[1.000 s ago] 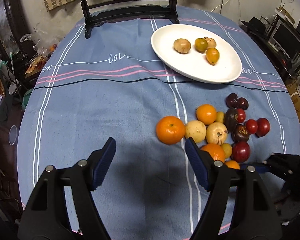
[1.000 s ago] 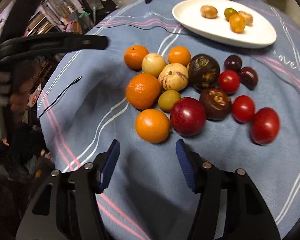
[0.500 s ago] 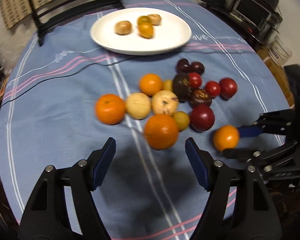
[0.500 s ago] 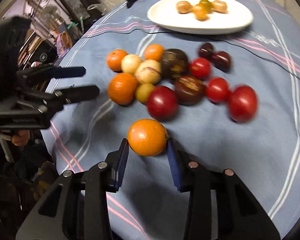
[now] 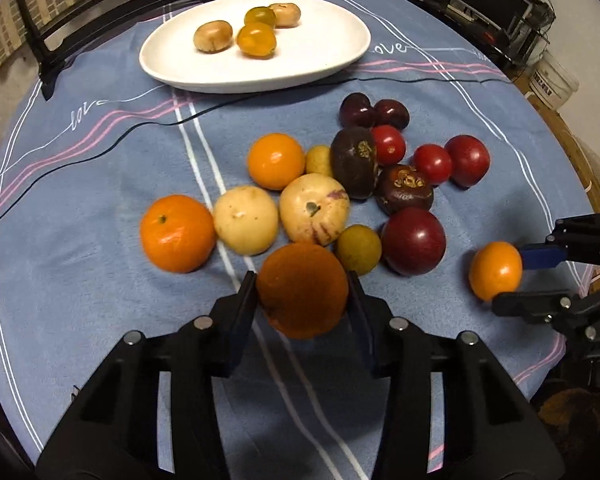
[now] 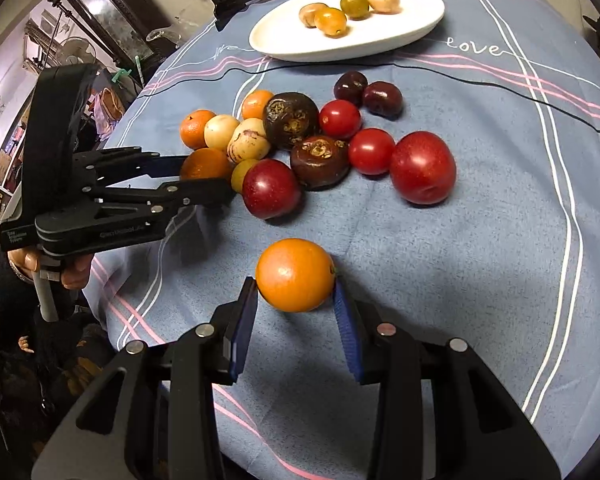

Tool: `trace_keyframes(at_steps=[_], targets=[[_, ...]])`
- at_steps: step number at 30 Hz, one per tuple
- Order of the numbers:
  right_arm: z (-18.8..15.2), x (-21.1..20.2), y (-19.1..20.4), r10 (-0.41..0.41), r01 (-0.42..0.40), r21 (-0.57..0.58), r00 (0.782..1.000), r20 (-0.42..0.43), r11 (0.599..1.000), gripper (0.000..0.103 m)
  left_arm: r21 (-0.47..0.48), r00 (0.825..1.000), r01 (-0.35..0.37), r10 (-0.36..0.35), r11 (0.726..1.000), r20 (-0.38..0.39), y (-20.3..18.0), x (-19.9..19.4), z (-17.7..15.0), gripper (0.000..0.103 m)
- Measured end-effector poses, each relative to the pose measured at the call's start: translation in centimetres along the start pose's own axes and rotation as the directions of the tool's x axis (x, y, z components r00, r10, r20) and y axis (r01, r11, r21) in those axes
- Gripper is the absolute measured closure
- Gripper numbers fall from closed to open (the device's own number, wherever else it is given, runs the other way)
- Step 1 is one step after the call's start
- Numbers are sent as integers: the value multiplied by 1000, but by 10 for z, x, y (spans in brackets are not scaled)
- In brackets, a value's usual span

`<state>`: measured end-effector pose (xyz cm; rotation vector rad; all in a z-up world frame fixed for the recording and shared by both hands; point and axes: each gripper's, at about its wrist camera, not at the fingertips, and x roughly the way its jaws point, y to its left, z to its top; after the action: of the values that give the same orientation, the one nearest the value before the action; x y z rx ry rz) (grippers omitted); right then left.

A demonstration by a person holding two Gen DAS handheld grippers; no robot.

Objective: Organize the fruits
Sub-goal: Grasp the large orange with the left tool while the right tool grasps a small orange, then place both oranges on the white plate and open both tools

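Both tools gripping oranges.
Left tool clamps a dark orange at the near edge of the fruit pile; right tool clamps a bright orange apart from the pile. White plate sits at the far side of the worktop.

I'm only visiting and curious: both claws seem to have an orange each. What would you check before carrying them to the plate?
1. Left gripper shut on the dark-shaded orange: ok.
2. Right gripper shut on the bright round orange: ok.
3. Oranges lifted off the blue striped tablecloth: cannot tell.
4. Free room on the white oval plate: ok.
5. Grippers apart from each other: ok.
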<state>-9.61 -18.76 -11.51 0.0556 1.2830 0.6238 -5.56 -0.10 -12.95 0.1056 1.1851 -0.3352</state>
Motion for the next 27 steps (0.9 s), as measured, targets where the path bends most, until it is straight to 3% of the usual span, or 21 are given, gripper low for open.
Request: trace_keyframes(at_steps=[5, 10, 15, 22, 26, 27], targets=[[6, -2, 0, 1, -1, -10, 1000, 4, 1000, 64, -24, 999, 13, -12, 1000, 44, 7, -27, -1, 59], [19, -16, 5, 8, -7, -32, 999, 36, 999, 64, -65, 993, 21, -13, 998, 117, 20, -59, 19, 59], [52, -45, 9, 18, -9, -72, 991, 130, 997, 64, -74, 978, 4, 12, 997, 209, 27, -85, 62, 59], [122, -90, 8, 5, 38, -136, 954, 298, 990, 65, -89, 958, -29, 53, 996, 282, 34, -99, 122, 59], [120, -84, 7, -30, 77, -196, 972, 234, 978, 58, -95, 957, -14, 41, 995, 288, 35, -98, 125, 59], [106, -77, 6, -25, 66, -224, 983, 183, 972, 46, -94, 957, -10, 37, 996, 289, 35, -97, 124, 59]])
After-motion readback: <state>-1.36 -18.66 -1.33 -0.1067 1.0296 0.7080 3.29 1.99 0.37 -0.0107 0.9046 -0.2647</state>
